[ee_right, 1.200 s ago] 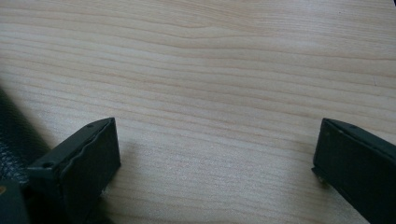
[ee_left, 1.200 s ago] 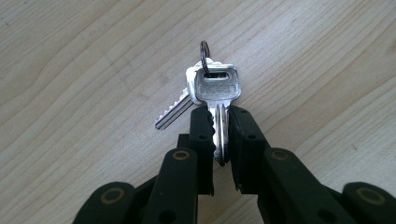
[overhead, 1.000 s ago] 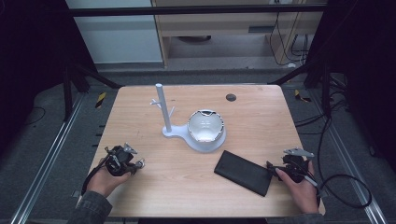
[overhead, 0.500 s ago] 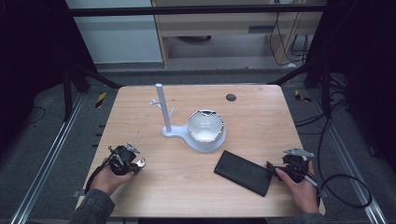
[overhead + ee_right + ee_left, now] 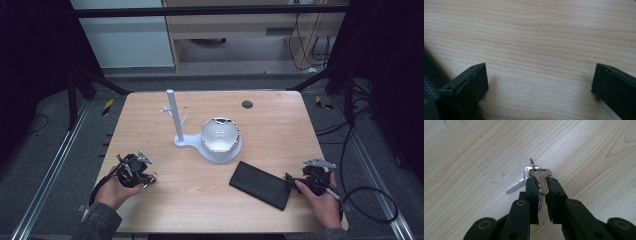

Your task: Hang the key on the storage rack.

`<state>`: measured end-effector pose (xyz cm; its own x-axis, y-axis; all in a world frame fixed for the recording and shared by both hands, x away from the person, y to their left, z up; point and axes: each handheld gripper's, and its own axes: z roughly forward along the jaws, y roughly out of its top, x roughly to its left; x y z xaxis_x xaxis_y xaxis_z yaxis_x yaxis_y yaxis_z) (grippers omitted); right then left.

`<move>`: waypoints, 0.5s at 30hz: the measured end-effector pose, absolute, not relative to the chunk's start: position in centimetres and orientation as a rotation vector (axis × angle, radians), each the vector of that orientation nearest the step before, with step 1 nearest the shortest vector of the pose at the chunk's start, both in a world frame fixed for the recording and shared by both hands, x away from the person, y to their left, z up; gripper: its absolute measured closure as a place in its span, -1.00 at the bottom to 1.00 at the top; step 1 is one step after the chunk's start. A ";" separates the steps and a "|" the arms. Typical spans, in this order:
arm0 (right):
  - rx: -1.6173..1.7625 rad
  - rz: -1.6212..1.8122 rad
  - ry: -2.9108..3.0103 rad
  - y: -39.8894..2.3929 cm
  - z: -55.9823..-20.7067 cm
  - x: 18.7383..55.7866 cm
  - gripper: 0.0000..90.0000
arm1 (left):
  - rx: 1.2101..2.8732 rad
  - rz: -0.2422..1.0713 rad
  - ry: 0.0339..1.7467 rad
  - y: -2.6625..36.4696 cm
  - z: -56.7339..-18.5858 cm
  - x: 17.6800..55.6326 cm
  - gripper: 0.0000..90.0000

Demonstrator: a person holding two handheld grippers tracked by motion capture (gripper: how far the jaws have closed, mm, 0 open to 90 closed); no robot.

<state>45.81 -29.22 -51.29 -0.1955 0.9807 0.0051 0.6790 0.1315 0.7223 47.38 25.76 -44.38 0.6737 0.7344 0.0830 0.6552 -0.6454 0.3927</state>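
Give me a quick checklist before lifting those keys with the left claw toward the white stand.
1. Left claw closed on the keys: ok, its jaws have just been closing and one key blade sits pinched between them.
2. Whole bunch secured: cannot tell, the second key hangs loose on the ring.
3. Path to the white stand: ok, bare table between.
4. Right claw out of the way: ok, open, holding nothing, beside the black wallet.
5. White bowl clear of the stand's post: ok, it sits beside the post.
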 end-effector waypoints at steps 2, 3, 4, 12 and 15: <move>1.593 0.832 1.937 -29.2 -51.3 45.8 -0.98 | 2.565 0.339 1.093 25.7 -44.2 47.4 0.78; 1.592 0.832 1.937 -29.2 -51.3 45.8 -0.98 | 2.561 0.338 1.093 25.7 -44.1 47.4 0.78; 1.593 0.832 1.937 -29.2 -51.3 45.8 -0.98 | 2.565 0.341 1.090 25.8 -43.9 47.4 0.78; 1.592 0.832 1.937 -29.2 -51.3 45.8 -0.98 | 2.565 0.329 1.100 26.2 -44.0 47.3 0.78; 1.593 0.832 1.937 -29.2 -51.3 45.8 -0.98 | 2.559 0.320 1.120 26.5 -44.5 47.4 0.78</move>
<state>45.80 -29.21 -51.29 -0.1951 0.9808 0.0054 0.6791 0.1311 0.7223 47.39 26.46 -44.55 0.6659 0.7425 0.0727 0.6687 -0.6372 0.3832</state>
